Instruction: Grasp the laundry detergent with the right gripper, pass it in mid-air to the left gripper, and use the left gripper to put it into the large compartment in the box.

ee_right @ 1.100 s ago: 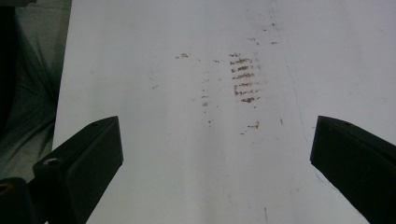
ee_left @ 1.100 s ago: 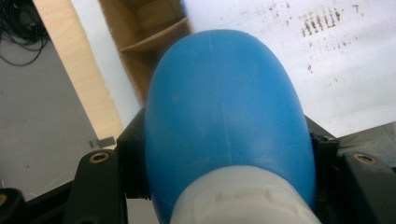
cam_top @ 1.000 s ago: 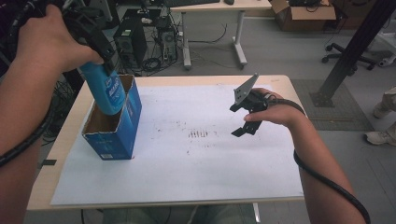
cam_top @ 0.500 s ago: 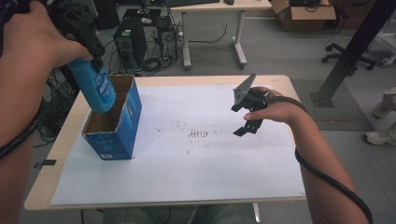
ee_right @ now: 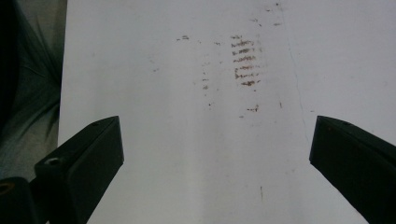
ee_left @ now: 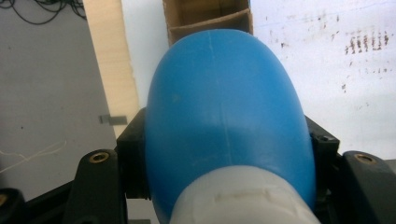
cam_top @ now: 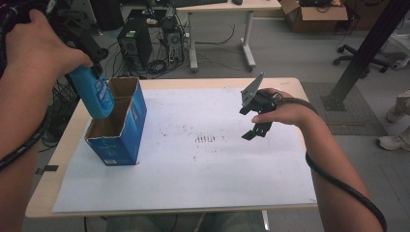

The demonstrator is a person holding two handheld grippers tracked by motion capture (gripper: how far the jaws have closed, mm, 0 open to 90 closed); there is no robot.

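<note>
Bottle: a blue plastic bottle with a pale cap end, hanging tilted over the open top of the box, its lower end at the rim and apparently not yet seated inside.
Handling: probably light and fairly stiff; the smooth rounded wall looks slippery, so it could twist or slide in a loose grip.
Where to hold: across the narrower shoulder near the cap, where the sides give the pads a flatter seat.
Left gripper: the left gripper is clamped on the bottle near its cap end, a jaw on either side.
Box: a blue cardboard box with two open compartments, standing upright near the table's left edge.
Right gripper: the right gripper holds nothing, jaws spread wide above the white sheet.
Table: a wooden table under the stained sheet.
</note>
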